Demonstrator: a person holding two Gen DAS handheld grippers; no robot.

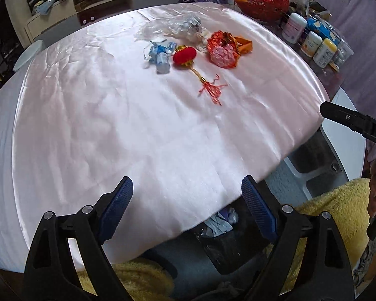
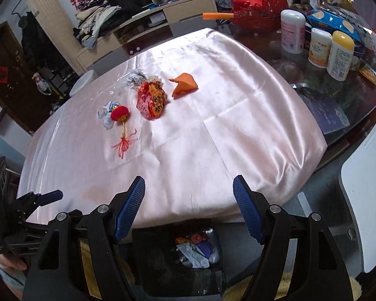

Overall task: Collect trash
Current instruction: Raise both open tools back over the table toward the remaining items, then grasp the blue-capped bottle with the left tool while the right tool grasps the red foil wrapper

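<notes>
Trash lies on the far part of a pink satin cloth (image 1: 112,125): a red lantern ornament with tassel (image 1: 185,55) (image 2: 119,114), a blue-white crumpled wrapper (image 1: 160,55) (image 2: 107,115), a crumpled red-orange foil wrapper (image 1: 223,49) (image 2: 151,100), an orange folded box (image 1: 244,46) (image 2: 185,85) and clear plastic with silver foil (image 1: 185,26) (image 2: 137,78). A black trash bin (image 1: 220,240) (image 2: 188,255) with wrappers inside stands below the table's near edge. My left gripper (image 1: 188,195) and my right gripper (image 2: 189,195) are open and empty above the near edge.
Bottles (image 2: 338,55) (image 1: 310,42), snack packs and a red basket (image 1: 263,2) (image 2: 258,10) crowd the glass table's far right. A white chair (image 2: 368,200) stands at the right. A cluttered cabinet (image 2: 148,17) is behind. A yellow fleece (image 1: 338,205) lies below.
</notes>
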